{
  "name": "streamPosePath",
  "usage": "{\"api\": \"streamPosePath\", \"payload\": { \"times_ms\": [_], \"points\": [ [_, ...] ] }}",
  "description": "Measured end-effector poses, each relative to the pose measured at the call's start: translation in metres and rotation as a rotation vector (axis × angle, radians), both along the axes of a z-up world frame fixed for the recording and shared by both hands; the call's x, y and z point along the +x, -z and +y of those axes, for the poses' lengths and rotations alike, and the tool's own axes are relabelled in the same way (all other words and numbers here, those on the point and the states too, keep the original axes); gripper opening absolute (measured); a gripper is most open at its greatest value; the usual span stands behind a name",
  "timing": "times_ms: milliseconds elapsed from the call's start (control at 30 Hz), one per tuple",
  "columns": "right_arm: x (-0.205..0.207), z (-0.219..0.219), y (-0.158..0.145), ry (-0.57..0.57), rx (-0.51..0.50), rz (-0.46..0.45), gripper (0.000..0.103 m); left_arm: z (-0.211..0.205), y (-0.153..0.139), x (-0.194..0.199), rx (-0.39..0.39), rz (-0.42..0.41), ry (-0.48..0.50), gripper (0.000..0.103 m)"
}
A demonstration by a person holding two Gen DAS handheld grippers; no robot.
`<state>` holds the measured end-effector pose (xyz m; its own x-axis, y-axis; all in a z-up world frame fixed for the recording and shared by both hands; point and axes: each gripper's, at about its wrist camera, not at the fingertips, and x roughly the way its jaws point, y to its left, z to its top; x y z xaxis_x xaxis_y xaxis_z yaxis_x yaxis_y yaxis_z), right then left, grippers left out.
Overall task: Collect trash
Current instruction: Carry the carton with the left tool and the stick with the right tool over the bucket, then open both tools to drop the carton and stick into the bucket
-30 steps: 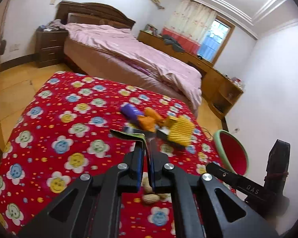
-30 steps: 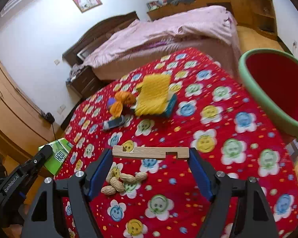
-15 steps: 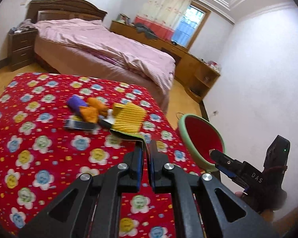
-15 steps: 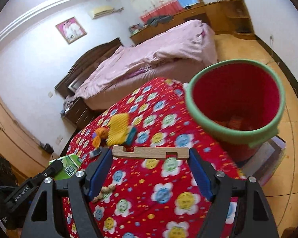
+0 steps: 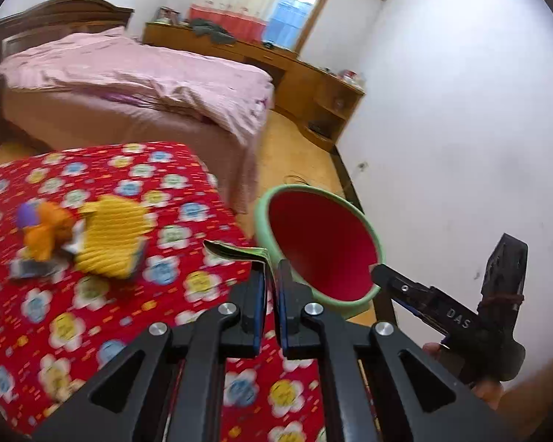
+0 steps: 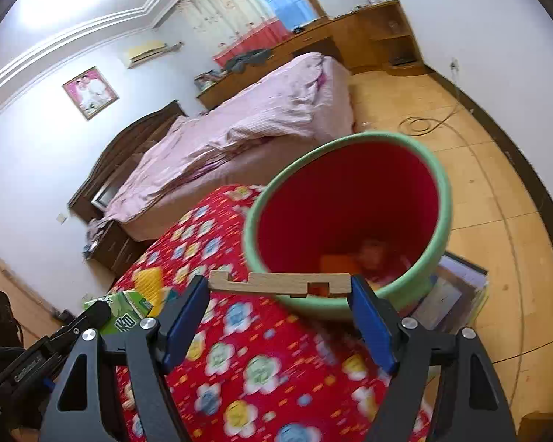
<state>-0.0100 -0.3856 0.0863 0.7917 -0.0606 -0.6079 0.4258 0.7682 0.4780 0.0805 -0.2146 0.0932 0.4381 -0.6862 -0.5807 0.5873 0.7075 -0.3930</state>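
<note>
We can't make out the blurred orange contents of the red bin point(image 6: 350, 199); beside it, our left gripper point(image 5: 271, 276) pinches a green wrapper point(image 5: 236, 252), our right gripper point(image 6: 278, 294) clamps a wooden piece point(image 6: 276, 283) at its rim

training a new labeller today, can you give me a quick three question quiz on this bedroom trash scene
1. True or false: the right claw holds a wooden piece end to end between its pads.
2. What does the left claw pinch? A) a peanut B) a green packet C) a yellow cloth
3. Fill in: the bin has a red inside and a ____ rim.

Key: 1 true; 2 B; 3 green
</note>
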Motion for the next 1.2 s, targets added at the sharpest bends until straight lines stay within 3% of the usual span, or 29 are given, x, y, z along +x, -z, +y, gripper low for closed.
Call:
{"api": "streamPosePath", "payload": {
  "times_ms": [233, 533, 600, 700, 1200],
  "points": [
    [0.008, -0.042, 0.003, 0.061, -0.002, 0.010, 0.079, -0.062, 0.015, 0.025, 0.028, 0.011, 0.085, 0.005],
    [0.035, -0.079, 0.023, 0.036, 0.018, 0.042, 0.079, -0.112, 0.035, 0.045, 0.055, 0.036, 0.150, 0.006],
    [0.037, -0.084, 0.027, 0.033, 0.032, 0.045, 0.079, -0.119, 0.038, 0.045, 0.086, 0.024, 0.138, 0.018],
    [0.040, -0.092, 0.032, 0.038, 0.051, 0.046, 0.079, -0.123, 0.039, 0.044, 0.106, 0.023, 0.125, 0.035],
    [0.029, -0.082, 0.024, 0.037, 0.029, 0.038, 0.083, -0.090, 0.025, 0.038, 0.071, 0.027, 0.047, 0.035]
  ]
}}
